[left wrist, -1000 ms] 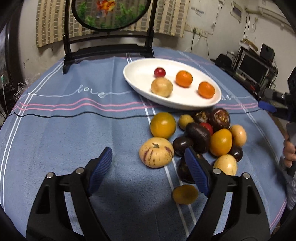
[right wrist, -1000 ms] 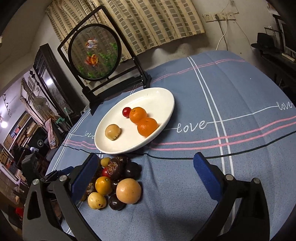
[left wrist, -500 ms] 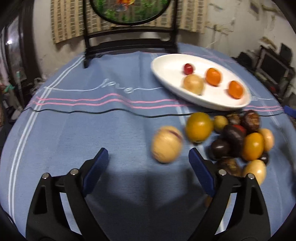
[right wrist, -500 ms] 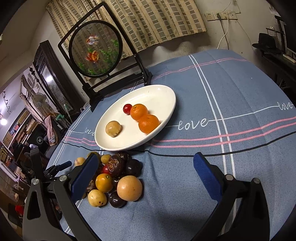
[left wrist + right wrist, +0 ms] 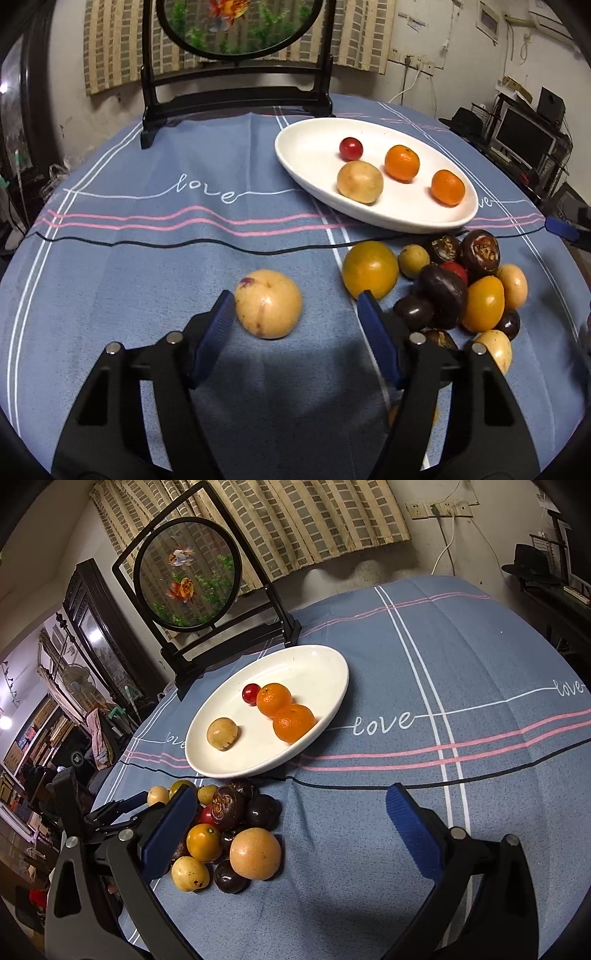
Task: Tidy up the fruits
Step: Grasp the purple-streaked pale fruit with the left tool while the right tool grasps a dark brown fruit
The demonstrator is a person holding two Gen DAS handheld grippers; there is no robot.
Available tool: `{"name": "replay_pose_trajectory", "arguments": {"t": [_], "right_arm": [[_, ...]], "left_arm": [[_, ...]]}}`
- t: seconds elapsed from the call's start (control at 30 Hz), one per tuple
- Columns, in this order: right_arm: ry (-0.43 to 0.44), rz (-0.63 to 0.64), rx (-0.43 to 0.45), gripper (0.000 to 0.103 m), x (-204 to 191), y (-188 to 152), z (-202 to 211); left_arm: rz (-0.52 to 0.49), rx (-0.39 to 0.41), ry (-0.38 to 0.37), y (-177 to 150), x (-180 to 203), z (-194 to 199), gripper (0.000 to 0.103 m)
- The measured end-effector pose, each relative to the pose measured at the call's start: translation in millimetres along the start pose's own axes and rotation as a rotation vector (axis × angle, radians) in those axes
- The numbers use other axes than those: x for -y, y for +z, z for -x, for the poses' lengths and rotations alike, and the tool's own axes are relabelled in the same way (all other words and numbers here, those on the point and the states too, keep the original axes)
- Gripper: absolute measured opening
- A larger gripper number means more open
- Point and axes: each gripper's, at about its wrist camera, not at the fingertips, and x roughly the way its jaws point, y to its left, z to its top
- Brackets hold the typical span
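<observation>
Plainly "love" on the tablecloth [image 5: 207, 192], left claw [image 5: 295, 314] closing round pale fruit [image 5: 268, 309], right claw [image 5: 291, 834] spread

Blue tablecloth [image 5: 147, 258] with pink stripes; white plate [image 5: 306, 147]; orange tangerines [image 5: 402, 162].

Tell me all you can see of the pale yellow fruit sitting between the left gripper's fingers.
The pale yellow fruit is round and smooth, with purple streaks and a dark blotch on top. It rests on the blue tablecloth, apart from the fruit pile. The left gripper is closing around it: one pad is at its side, the other clear.
</observation>
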Motion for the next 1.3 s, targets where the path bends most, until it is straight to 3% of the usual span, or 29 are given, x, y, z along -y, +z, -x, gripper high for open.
{"name": "replay_pose_trajectory", "arguments": {"t": [0.2, 0.3, 0.43, 0.67, 0.73, 0.77, 0.87, 1.03, 1.23, 1.3], "right_arm": [[-0.005, 0.009, -0.011, 0.102, -2, -1, -2], [-0.006, 0.019, -0.016, 0.102, -3, -2, -4], [-0.004, 0.048, -0.021, 0.102, -8, -5, -6], [-0.018, 0.24, 0.011, 0.101, -39, -19, -10], [-0.047, 0.343, 0.031, 0.088, -56, -27, -13], [-0.068, 0.398, 0.026, 0.076, -65, -31, -18], [-0.092, 0.457, -0.035, 0.064, -76, -35, -41], [-0.075, 0.422, -0.107, 0.059, -74, -27, -70], [-0.043, 0.391, -0.13, 0.055, -80, -23, -84], [-0.059, 0.431, -0.119, 0.049, -87, -26, -85]], "left_arm": [[0.027, -0.026, -0.01, 5, -5, -8, 0.066], [0.04, -0.05, -0.005, 8, -8, -15, 0.058], [0.06, -0.061, -0.001, 8, -12, -17, 0.04], [0.041, -0.062, 0.001, 7, -8, -17, 0.04], [0.042, -0.063, 0.0, 7, -8, -17, 0.041], [0.04, -0.063, 0.001, 6, -8, -17, 0.041], [0.038, -0.068, 0.005, 7, -8, -18, 0.041], [0.037, -0.069, 0.006, 7, -8, -18, 0.041], [0.031, -0.073, 0.01, 7, -7, -19, 0.041], [0.031, -0.073, 0.01, 7, -7, -19, 0.041]]}}
